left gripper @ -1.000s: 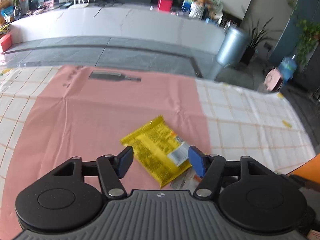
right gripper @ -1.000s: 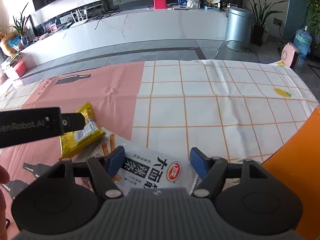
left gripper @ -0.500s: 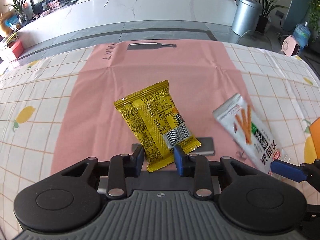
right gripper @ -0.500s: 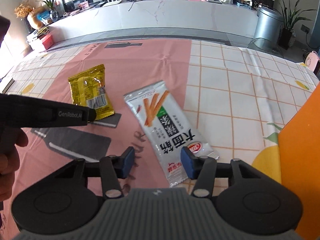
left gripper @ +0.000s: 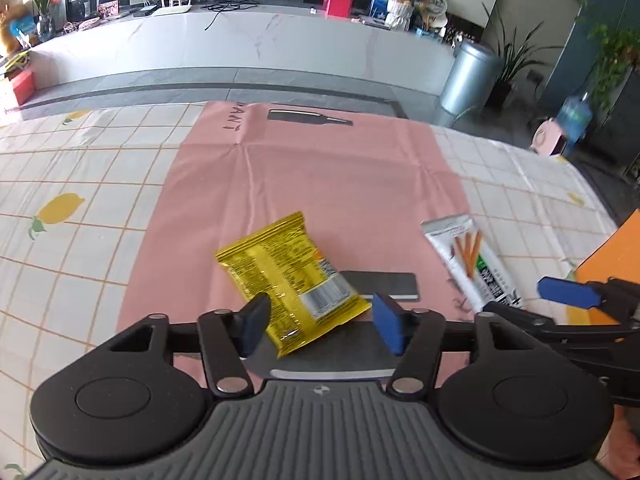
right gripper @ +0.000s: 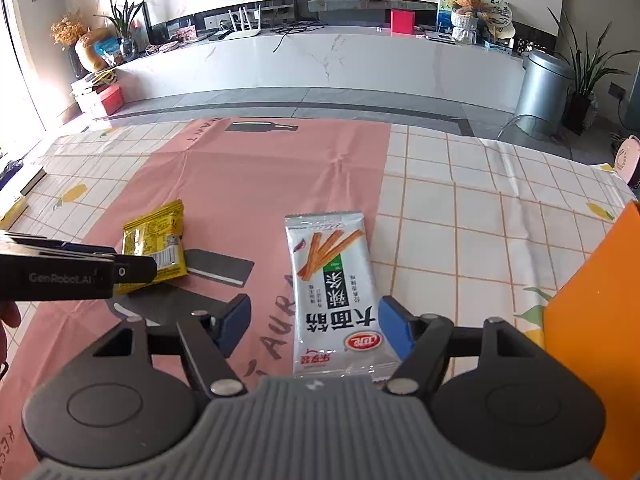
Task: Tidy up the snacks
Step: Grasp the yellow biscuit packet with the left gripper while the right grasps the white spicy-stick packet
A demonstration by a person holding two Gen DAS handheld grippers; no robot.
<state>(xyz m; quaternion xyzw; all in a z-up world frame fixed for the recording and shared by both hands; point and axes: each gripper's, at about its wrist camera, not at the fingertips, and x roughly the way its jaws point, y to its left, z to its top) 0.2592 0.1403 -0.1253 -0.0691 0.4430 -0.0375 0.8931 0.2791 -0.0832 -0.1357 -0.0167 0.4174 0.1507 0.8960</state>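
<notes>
A yellow snack packet (left gripper: 290, 280) lies on the pink cloth; its near end sits between the fingers of my left gripper (left gripper: 322, 324), which is open and not gripping it. It also shows in the right wrist view (right gripper: 154, 240). A white snack-stick packet (right gripper: 332, 292) lies flat at the pink cloth's right edge, its near end between the open fingers of my right gripper (right gripper: 314, 326). The white packet also shows in the left wrist view (left gripper: 472, 262), with a blue right fingertip (left gripper: 568, 292) beside it.
An orange box (right gripper: 592, 320) stands at the right, close to my right gripper. The table carries a checked lemon-print cloth (right gripper: 472, 208) under the pink cloth (left gripper: 320, 176). My left gripper's arm (right gripper: 60, 276) reaches in from the left. A white counter and a grey bin lie beyond.
My left gripper's fingers have opened wider around the yellow packet's near end. My right gripper has also opened wider and moved forward over the white packet's near end.
</notes>
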